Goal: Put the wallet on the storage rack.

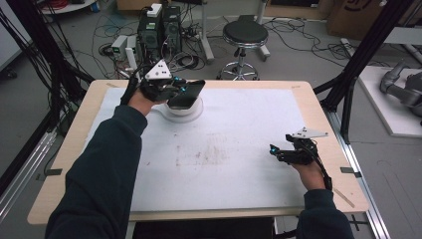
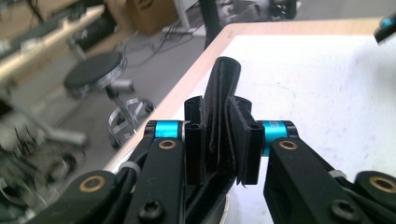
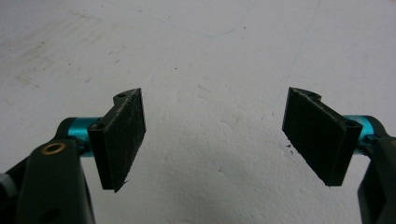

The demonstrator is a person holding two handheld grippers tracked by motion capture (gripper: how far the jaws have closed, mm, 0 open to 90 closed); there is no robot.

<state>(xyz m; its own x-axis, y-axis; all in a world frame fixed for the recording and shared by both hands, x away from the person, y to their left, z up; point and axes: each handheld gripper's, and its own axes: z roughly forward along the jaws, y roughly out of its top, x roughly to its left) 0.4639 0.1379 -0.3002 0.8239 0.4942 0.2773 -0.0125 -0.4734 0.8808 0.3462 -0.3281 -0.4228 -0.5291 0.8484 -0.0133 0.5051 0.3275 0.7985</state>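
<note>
Black and curved, the lid [image 1: 186,94] we clamp in our left gripper [image 1: 185,89] hides most of the white bowl [image 1: 191,112] at eleven o'clock on the table [image 1: 298,88]; its lower edge is cut off. Our right gripper [image 1: 273,151] gapes empty at four o'clock over open, smudged white mat [image 1: 224,149].

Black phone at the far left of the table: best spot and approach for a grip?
Grip the black phone across its thin body at the near end, coming from the person's left side, much as the left gripper does now. It is a flat slab tilted above the white dish, so only its two broad faces give the pads purchase; its edges look too narrow.
</note>
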